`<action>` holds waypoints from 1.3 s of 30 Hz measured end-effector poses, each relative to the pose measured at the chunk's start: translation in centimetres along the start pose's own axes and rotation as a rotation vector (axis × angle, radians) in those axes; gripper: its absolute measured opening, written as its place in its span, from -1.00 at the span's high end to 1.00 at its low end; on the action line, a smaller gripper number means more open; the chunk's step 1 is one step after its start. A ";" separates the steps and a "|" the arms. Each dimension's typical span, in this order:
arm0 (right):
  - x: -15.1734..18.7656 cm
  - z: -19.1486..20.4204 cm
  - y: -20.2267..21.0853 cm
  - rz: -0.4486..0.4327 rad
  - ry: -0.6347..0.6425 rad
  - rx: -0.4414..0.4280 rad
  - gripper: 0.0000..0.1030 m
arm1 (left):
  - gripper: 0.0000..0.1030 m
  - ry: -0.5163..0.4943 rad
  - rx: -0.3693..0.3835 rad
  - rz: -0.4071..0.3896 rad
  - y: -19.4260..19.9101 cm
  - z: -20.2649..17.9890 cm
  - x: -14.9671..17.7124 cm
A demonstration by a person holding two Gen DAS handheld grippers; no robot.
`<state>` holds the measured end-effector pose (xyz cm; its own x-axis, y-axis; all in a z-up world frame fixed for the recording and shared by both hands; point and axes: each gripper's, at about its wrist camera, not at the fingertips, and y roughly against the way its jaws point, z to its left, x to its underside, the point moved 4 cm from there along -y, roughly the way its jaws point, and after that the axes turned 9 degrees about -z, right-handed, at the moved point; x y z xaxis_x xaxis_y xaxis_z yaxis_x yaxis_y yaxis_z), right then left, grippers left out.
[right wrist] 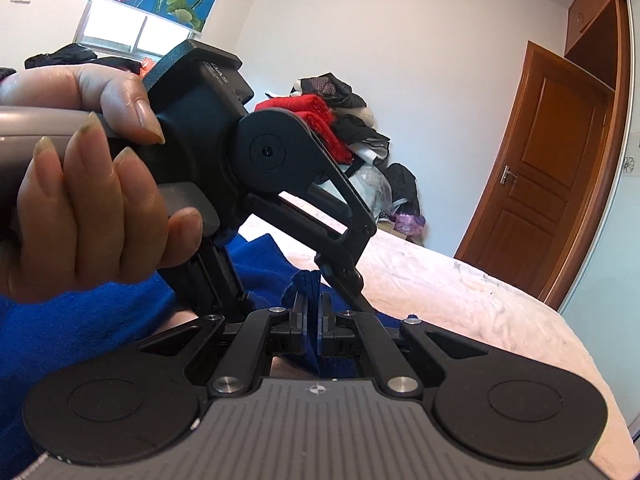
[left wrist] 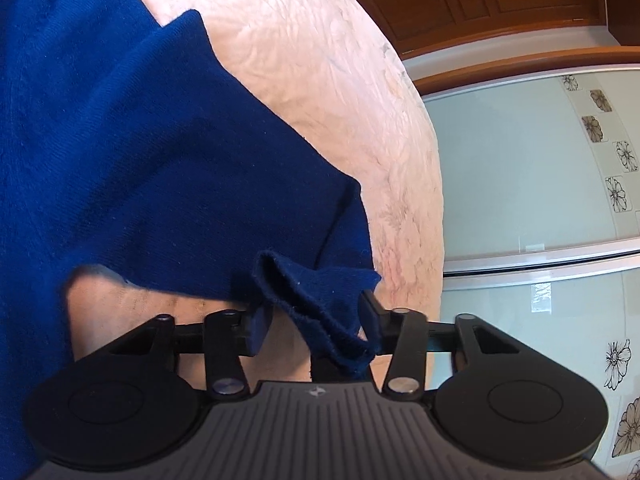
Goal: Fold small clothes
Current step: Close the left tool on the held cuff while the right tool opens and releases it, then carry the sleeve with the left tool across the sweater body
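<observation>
A dark blue garment [left wrist: 120, 140] lies spread on a pink bedspread [left wrist: 320, 60]. In the left wrist view my left gripper [left wrist: 314, 320] stands partly open around a raised corner of the garment [left wrist: 320, 300]. The cloth drapes against the right finger [left wrist: 374, 312], and a gap shows beside the left pad [left wrist: 258, 328]. In the right wrist view my right gripper [right wrist: 314, 320] is shut on a fold of the blue garment [right wrist: 80, 320] just below that corner. A hand [right wrist: 92, 184] holds the left gripper [right wrist: 298, 288] directly above and in front of it.
The bed's edge [left wrist: 434, 200] runs close on the right, with pale wardrobe doors [left wrist: 520, 160] beyond it. A pile of red and black clothes [right wrist: 340, 120] sits at the far wall. A wooden door [right wrist: 540, 168] and a window [right wrist: 132, 28] are behind.
</observation>
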<state>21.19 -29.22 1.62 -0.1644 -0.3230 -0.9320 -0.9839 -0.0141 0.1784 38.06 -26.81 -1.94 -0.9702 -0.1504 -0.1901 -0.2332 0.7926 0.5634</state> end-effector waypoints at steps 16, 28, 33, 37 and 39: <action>1.0 -3.9 0.8 0.039 -0.214 -0.008 0.23 | 0.81 -0.061 -0.045 -0.045 1.4 0.1 -0.4; 4.3 -6.9 0.8 0.145 -0.424 0.037 0.06 | 0.70 -0.146 -0.095 0.058 -0.6 0.3 0.9; 4.9 -7.0 0.5 0.158 -0.462 0.047 0.06 | 0.94 -0.214 -0.104 0.002 0.3 -0.3 1.2; 4.9 -7.2 0.6 0.158 -0.467 0.048 0.06 | 0.94 -0.238 -0.129 -0.073 2.0 -0.7 0.5; 4.8 -7.2 0.6 0.158 -0.464 0.044 0.05 | 0.94 -0.233 -0.104 -0.102 3.3 -1.0 -0.2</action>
<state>20.37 -37.54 -0.47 -0.3161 0.1381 -0.9386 -0.9448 0.0442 0.3247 37.47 -24.78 0.77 -0.9028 -0.0771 -0.4232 -0.3464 0.7135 0.6091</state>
